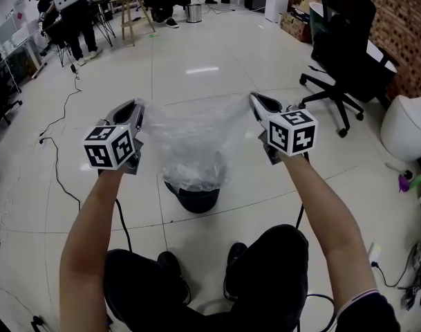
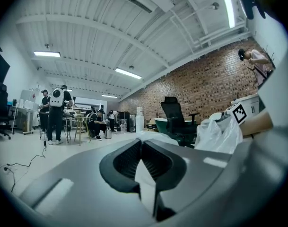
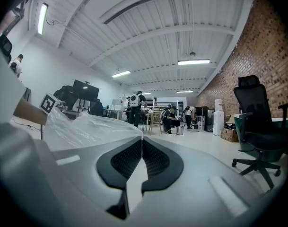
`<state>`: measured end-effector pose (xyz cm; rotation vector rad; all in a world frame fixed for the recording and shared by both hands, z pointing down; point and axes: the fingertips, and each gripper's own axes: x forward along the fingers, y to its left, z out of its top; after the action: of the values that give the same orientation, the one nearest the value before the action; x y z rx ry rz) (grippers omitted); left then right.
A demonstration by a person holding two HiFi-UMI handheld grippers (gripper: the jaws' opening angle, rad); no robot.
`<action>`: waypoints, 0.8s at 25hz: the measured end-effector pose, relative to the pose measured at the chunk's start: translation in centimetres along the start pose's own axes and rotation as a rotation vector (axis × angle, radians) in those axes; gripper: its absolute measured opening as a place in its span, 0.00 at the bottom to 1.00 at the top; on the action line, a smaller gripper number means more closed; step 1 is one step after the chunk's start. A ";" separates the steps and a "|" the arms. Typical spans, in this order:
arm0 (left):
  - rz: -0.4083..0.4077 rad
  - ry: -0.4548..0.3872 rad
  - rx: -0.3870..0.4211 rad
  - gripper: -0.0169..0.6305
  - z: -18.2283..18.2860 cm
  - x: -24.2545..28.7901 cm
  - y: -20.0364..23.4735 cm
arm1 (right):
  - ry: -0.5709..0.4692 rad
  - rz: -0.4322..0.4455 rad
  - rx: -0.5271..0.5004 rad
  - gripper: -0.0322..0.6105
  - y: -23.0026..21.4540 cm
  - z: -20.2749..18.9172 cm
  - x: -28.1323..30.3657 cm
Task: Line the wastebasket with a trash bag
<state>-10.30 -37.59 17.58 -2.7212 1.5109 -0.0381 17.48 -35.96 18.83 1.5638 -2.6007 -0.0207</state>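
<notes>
Both clamped tight: left gripper (image 1: 137, 107) and right gripper (image 1: 256, 99) pinch opposite edges of the trash bag (image 1: 193, 142), which is stretched between them and sags down onto the wastebasket (image 1: 197, 200).

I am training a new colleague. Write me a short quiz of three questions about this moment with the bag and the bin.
1. True or false: the trash bag is stretched between the left gripper and the right gripper, each shut on one edge of it.
2. Where is the wastebasket? A) on the floor, below the bag. B) on a desk. C) held in one gripper.
3. Fill the gap: the black office chair stands on the person's ____ side.

Key: 1 true; 2 A; 3 right.
</notes>
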 end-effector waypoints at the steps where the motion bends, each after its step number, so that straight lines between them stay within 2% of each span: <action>1: -0.002 0.001 -0.001 0.04 -0.2 0.3 0.2 | -0.001 0.001 0.003 0.05 -0.2 0.0 0.4; 6: 0.006 0.038 -0.016 0.04 -2.6 1.0 1.2 | 0.012 0.026 0.014 0.05 0.1 -1.4 2.2; 14: 0.013 0.153 -0.073 0.04 -10.1 0.6 1.5 | 0.100 0.050 0.065 0.05 1.0 -8.3 3.3; 20: 0.002 0.214 -0.093 0.04 -14.1 0.2 1.2 | 0.138 0.072 0.072 0.05 2.3 -11.4 4.1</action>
<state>-11.65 -38.59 31.63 -2.8679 1.6046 -0.2741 14.67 -37.95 30.65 1.4371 -2.5734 0.1826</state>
